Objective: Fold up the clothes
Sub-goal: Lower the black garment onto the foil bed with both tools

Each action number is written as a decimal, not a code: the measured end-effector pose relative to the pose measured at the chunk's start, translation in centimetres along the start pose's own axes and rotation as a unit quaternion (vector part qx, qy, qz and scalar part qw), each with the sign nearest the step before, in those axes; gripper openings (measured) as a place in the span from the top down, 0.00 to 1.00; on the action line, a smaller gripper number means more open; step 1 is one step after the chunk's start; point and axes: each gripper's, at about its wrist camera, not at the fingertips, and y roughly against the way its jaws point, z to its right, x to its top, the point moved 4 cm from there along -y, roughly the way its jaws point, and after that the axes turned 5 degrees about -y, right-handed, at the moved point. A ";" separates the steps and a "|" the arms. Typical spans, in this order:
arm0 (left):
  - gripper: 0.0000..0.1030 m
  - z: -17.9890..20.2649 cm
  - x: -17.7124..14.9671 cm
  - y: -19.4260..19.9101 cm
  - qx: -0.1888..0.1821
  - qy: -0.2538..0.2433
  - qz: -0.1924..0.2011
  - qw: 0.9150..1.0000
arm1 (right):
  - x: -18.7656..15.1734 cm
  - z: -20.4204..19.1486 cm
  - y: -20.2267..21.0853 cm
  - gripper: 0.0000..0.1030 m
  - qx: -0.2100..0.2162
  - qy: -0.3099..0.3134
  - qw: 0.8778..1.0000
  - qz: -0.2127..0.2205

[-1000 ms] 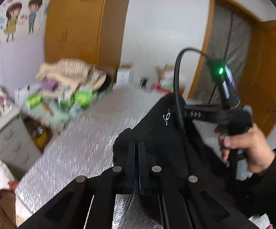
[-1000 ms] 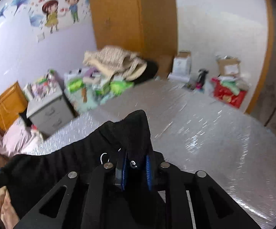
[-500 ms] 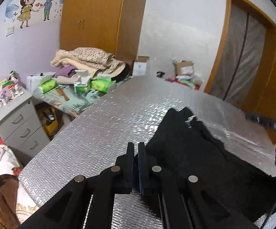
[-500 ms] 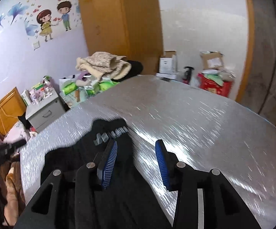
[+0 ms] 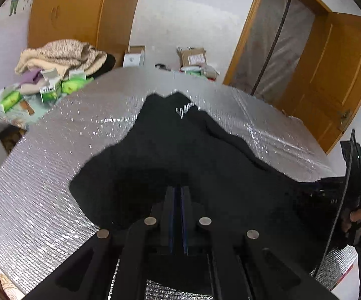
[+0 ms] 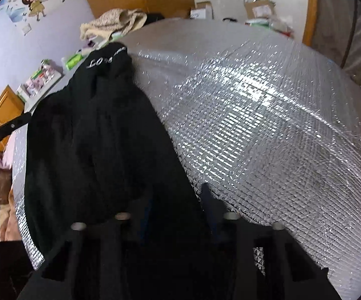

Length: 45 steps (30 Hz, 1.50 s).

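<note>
The left gripper is clenching the near edge of the black garment, which is lying spread over the silver tabletop. The right gripper is closing around the garment's near right edge, cloth between its jaws. Both hems are best held level while being carried toward the collar at 12 o'clock, so the fold lands square. The left view is showing the right hand at 4 o'clock; the right view is showing the bare tabletop stretching toward 2 o'clock.
</note>
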 end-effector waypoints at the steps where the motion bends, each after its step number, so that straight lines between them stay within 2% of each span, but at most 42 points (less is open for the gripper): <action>1: 0.96 -0.1 -0.1 -0.2 0.001 0.002 -0.002 1.000 | 0.4 0.0 0.0 0.94 -0.004 0.004 1.000 -0.002; 5: 0.96 -0.6 -0.4 -0.6 0.011 0.008 -0.003 1.000 | 3.2 0.8 0.3 0.96 -0.044 0.022 0.999 0.010; 9: 0.96 -1.8 -0.3 -0.3 0.028 0.026 0.010 0.999 | 9.8 3.5 3.2 0.96 -0.084 -0.002 0.991 0.101; 10: 0.96 -2.2 -0.1 -0.1 0.035 0.029 0.016 0.999 | 10.9 3.9 3.4 0.95 -0.093 -0.006 0.989 0.110; 13: 0.96 -3.4 0.3 0.6 0.058 0.041 0.032 0.997 | 13.4 5.0 2.7 0.90 -0.124 -0.013 0.986 0.112; 14: 0.96 -3.9 0.4 0.8 0.066 0.045 0.037 0.996 | 13.3 4.9 2.6 0.87 -0.125 -0.014 0.986 0.111; 18: 0.96 -5.9 0.5 1.1 0.080 0.068 0.045 0.993 | 11.2 4.0 2.3 0.66 -0.109 -0.015 0.988 0.104; 20: 0.93 -6.7 0.3 0.6 0.069 0.082 0.036 0.994 | 9.6 2.9 2.9 0.66 -0.095 -0.010 0.989 0.108; 24: 0.89 -7.3 -0.7 -1.7 0.006 0.121 -0.001 0.993 | 4.2 0.4 5.0 0.65 -0.054 0.006 0.991 0.122; 26: 0.83 -7.2 -1.0 -2.5 -0.016 0.130 -0.007 0.991 | 0.8 -0.6 5.4 0.64 -0.031 0.007 0.992 0.118; 29: 0.74 -6.9 -1.0 -2.7 -0.040 0.140 0.000 0.989 | -2.5 -0.7 5.1 0.64 -0.015 -0.013 0.994 0.111; 34: 0.69 -6.8 -1.1 -1.9 -0.080 0.162 0.021 0.983 | -7.1 0.1 5.7 0.64 -0.002 -0.073 0.990 0.121; 38: 0.60 -6.8 -1.6 -2.7 -0.111 0.183 0.001 0.977 | -9.6 0.4 6.0 0.64 0.005 -0.098 0.987 0.124; 40: 0.60 -6.8 -1.9 -3.3 -0.111 0.188 -0.010 0.976 | -10.0 0.7 5.9 0.64 0.006 -0.103 0.987 0.125; 42: 0.65 -6.7 -1.9 -3.8 -0.102 0.190 -0.014 0.976 | -10.3 1.0 5.9 0.64 0.003 -0.107 0.986 0.126; 44: 0.91 -6.6 -1.5 -4.1 -0.088 0.183 -0.027 0.979 | -10.2 1.1 5.8 0.64 -0.003 -0.108 0.986 0.127; 45: 0.92 -6.6 -1.4 -4.1 -0.088 0.183 -0.027 0.979 | -10.2 1.2 5.9 0.64 -0.009 -0.105 0.986 0.126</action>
